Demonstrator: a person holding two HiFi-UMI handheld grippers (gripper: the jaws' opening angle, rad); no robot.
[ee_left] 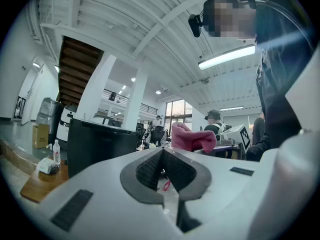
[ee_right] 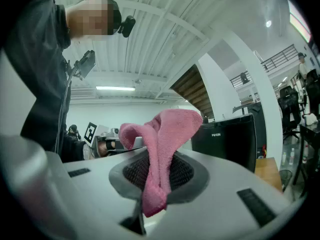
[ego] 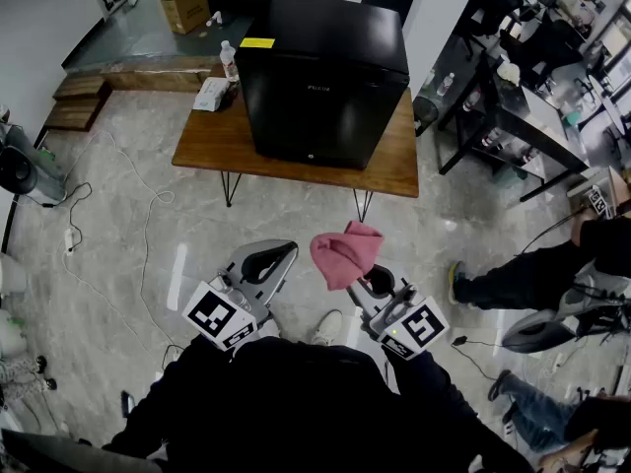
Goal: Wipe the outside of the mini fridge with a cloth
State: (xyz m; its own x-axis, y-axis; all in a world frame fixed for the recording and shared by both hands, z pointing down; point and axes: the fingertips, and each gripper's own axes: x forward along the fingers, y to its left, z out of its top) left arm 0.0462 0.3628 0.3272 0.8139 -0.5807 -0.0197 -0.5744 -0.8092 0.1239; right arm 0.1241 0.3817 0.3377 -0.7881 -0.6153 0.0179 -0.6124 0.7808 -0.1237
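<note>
A black mini fridge [ego: 325, 77] stands on a wooden table [ego: 212, 141] ahead of me, door shut, a yellow sticker on its top. My right gripper [ego: 373, 284] is held low, well short of the table, shut on a pink cloth [ego: 345, 252] that bunches up above its jaws. The right gripper view shows the pink cloth [ee_right: 160, 149] pinched between the pads, with the fridge [ee_right: 227, 139] behind it. My left gripper [ego: 264, 262] is shut with nothing in it, level with the right one. In the left gripper view, the fridge [ee_left: 100, 146] and the cloth [ee_left: 192, 138] lie beyond.
A water bottle [ego: 229, 62] and a tissue pack [ego: 211, 95] sit at the table's left end. Cables [ego: 138, 235] run over the tiled floor. A seated person's legs [ego: 513, 279] are at the right, beside desks. A cardboard box [ego: 185, 5] stands at the back.
</note>
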